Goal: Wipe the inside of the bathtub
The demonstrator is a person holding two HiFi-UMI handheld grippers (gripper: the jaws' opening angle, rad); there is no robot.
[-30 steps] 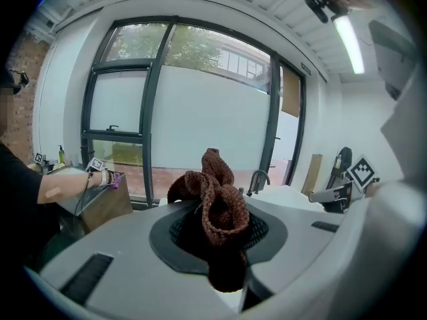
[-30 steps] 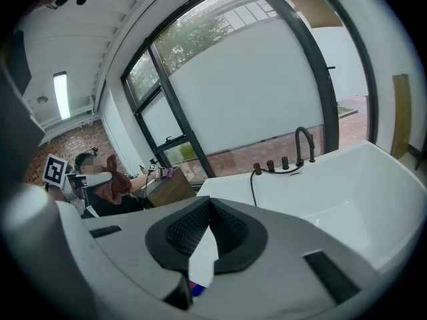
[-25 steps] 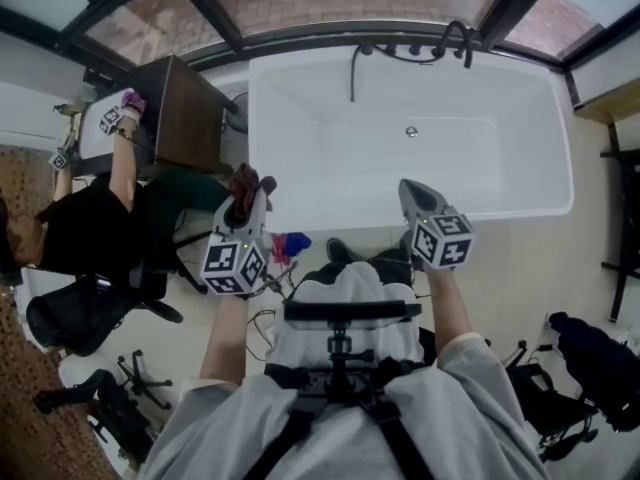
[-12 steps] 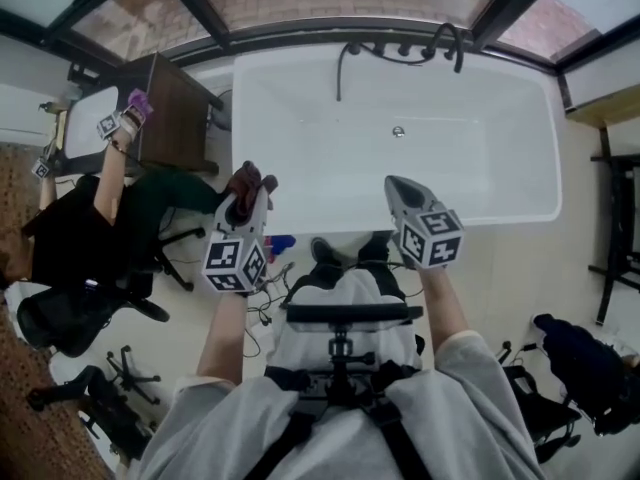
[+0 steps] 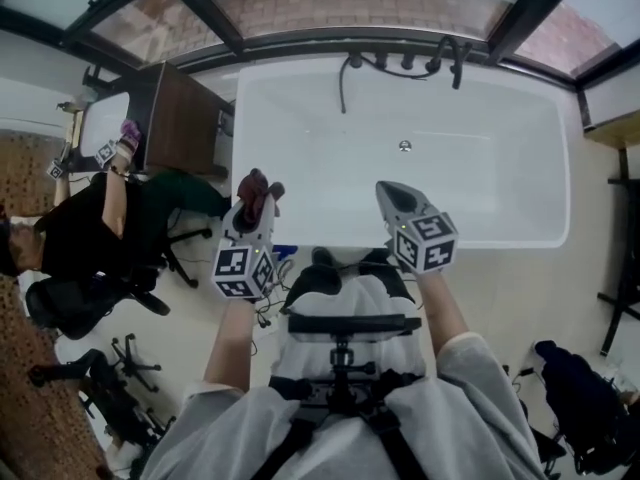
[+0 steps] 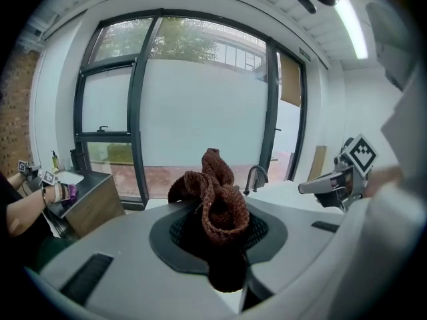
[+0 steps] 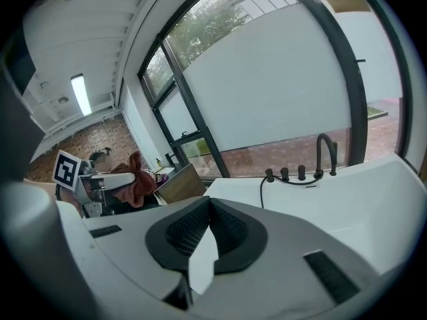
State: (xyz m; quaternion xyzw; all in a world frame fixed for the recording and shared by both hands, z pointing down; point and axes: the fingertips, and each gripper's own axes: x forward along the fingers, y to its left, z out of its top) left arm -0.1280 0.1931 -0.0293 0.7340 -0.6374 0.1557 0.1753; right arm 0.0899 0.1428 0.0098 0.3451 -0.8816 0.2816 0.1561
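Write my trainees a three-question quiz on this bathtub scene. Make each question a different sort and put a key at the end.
1. True or false: the right gripper holds something between its jaws.
2. Where is the tap?
A. On the bathtub edge nearest the person
B. At the bathtub's far edge, by the window
C. On the floor beside the bathtub
3. Fill the gap: the left gripper is shut on a reddish-brown ____.

Key
1. False. The right gripper's jaws are together with nothing between them.
2. B
3. cloth
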